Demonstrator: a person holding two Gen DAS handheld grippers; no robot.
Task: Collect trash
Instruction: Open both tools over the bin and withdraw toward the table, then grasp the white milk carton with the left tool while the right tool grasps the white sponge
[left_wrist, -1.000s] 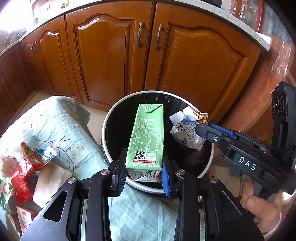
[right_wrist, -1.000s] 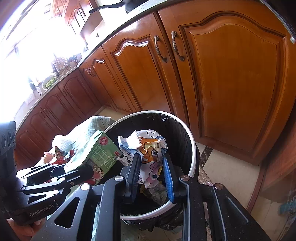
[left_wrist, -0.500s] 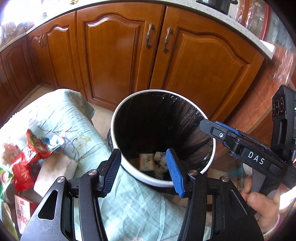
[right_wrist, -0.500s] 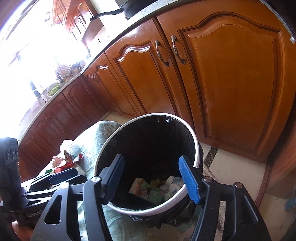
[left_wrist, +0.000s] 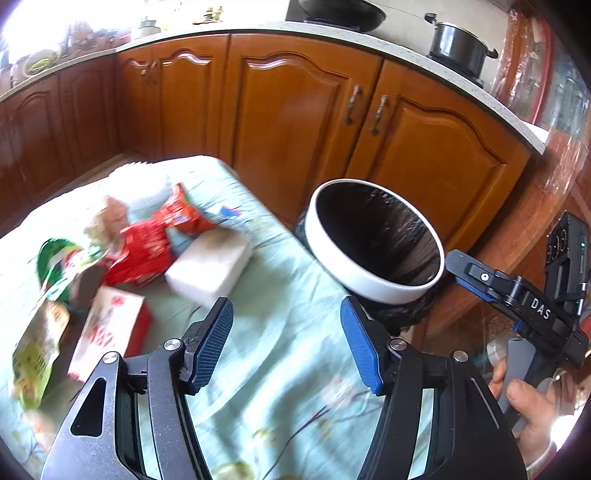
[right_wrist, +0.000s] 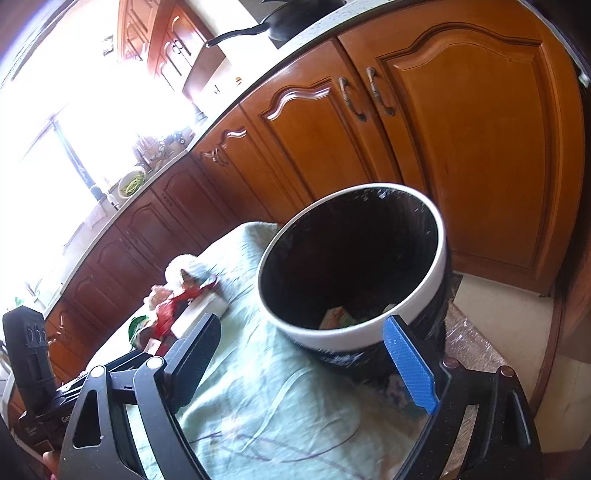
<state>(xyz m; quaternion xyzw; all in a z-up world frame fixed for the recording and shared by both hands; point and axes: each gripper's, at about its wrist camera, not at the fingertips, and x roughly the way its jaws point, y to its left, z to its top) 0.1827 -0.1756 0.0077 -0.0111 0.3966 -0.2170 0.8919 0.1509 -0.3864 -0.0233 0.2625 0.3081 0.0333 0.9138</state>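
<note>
Two grippers are hanging spread and empty: the left gripper with the bin ahead to its right and wrappers ahead-left, the right gripper facing a carton inside

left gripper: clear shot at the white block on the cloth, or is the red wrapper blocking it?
Probably yes. The left gripper is open and empty, and the white block lies just ahead on the cloth. The red wrapper touches only its far left side; the near edge looks free.

Wrappers on cloth (bin rightward)
</note>
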